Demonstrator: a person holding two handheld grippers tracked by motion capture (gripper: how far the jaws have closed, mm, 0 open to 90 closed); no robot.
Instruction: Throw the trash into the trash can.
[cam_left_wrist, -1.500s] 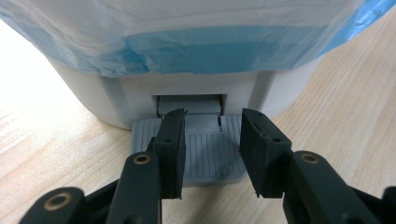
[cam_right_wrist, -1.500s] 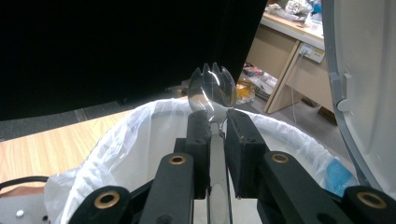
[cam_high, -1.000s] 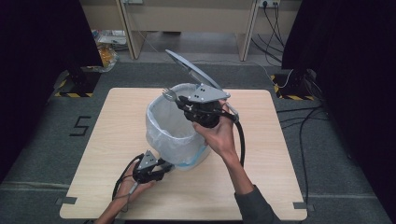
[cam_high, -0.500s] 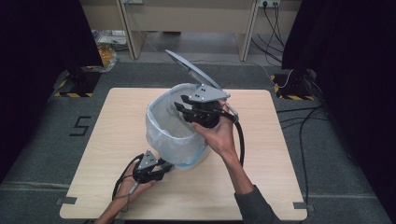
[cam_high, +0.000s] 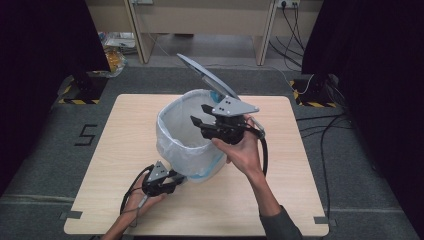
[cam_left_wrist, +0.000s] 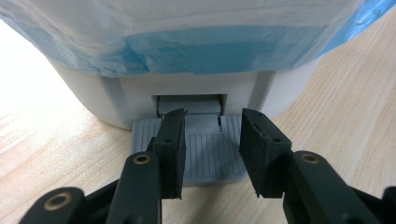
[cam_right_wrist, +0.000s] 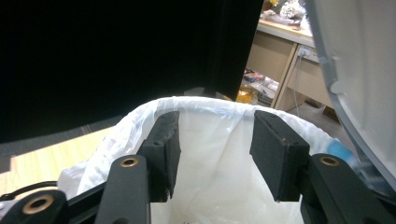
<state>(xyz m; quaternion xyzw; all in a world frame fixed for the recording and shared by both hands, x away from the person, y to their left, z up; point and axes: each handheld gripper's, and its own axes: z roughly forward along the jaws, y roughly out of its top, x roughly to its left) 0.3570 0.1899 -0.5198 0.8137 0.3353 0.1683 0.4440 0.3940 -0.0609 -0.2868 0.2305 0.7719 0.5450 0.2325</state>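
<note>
A white pedal bin (cam_high: 187, 145) lined with a white and blue bag (cam_left_wrist: 187, 28) stands mid-table, its grey lid (cam_high: 202, 75) raised. My left gripper (cam_high: 177, 179) lies low at the bin's near side. Its jaws (cam_left_wrist: 210, 116) rest on the grey ribbed pedal (cam_left_wrist: 205, 149), a little apart with nothing between them. My right gripper (cam_high: 199, 114) hovers over the bin's mouth, pointing left across it. Its jaws (cam_right_wrist: 212, 116) have just been opening and hold nothing; the bag's white inside (cam_right_wrist: 210, 177) lies below them. The lid (cam_right_wrist: 355, 70) stands at the right edge of the right gripper view.
The wooden table (cam_high: 125, 150) has bare room left, right and in front of the bin. Dark curtains hang on both sides. Wooden furniture legs and cables stand on the floor beyond the far edge.
The right gripper's jaws have spread apart above the bin's mouth. The left gripper, the pedal and the raised lid have not moved.
</note>
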